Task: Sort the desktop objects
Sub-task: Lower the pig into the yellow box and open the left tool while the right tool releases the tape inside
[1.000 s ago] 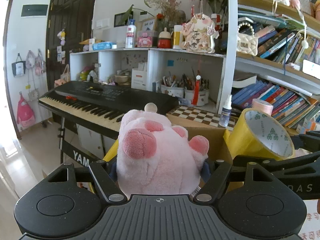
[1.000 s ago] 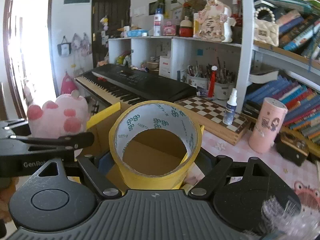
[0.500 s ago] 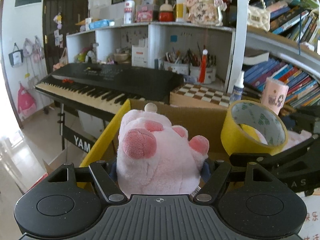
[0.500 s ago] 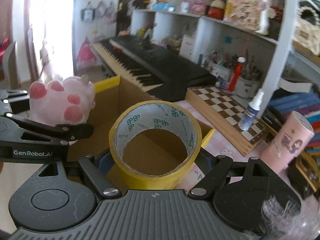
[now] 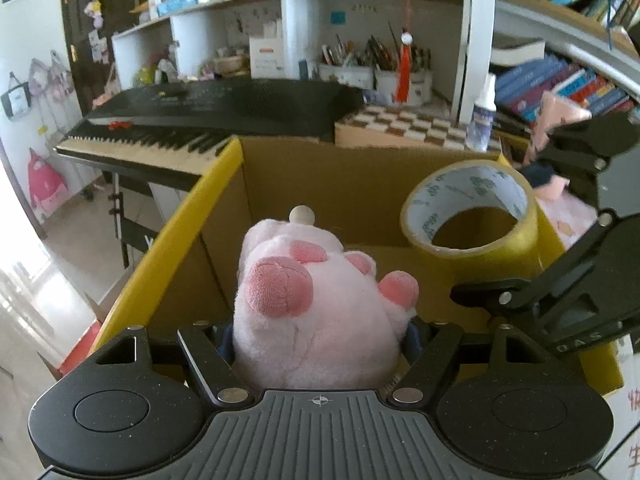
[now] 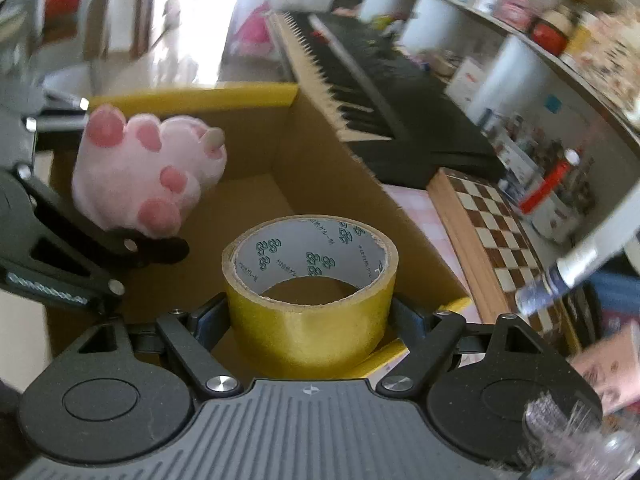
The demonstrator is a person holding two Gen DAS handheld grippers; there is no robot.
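My left gripper is shut on a pink plush paw toy, its pads squeezing the toy's sides over an open cardboard box with yellow-edged flaps. The right gripper is shut on a roll of yellow tape, held upright above the same box. In the left wrist view the tape roll hangs to the right of the toy. In the right wrist view the plush toy hangs to the left, in the other gripper. The box floor under both looks bare.
A black keyboard stands behind the box. A checkered board and a spray bottle sit to the right on the pink desk. White shelves with pen cups and books rise behind.
Both grippers have moved forward and tipped down over the open box, and the right one has rolled. The toy and the tape roll stay gripped.
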